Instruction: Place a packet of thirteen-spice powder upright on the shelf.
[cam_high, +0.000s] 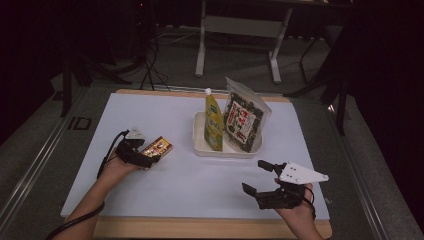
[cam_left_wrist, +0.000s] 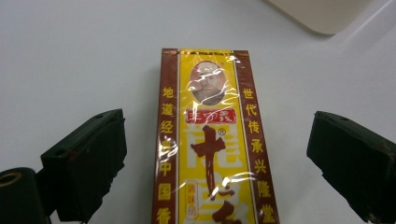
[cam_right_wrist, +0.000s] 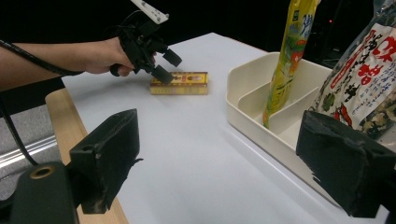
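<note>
- The yellow-and-brown box (cam_left_wrist: 212, 140) lies flat on the white tabletop (cam_high: 165, 180), left of the tray (cam_high: 200, 145).
- It is straddled by the left gripper (cam_left_wrist: 215, 154), released (jaws clear of both long sides); these should be closed on squarely.
- The right gripper (cam_high: 260, 176) hangs released, well apart.

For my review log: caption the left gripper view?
Open left gripper straddles a yellow-and-red box lying on the white table.

You see a white divided tray (cam_high: 200, 145) on your white table (cam_high: 165, 185), a yellow bottle (cam_high: 214, 122) and a snack bag (cam_high: 244, 122) standing in it, a desk frame (cam_high: 240, 25) beyond.
</note>
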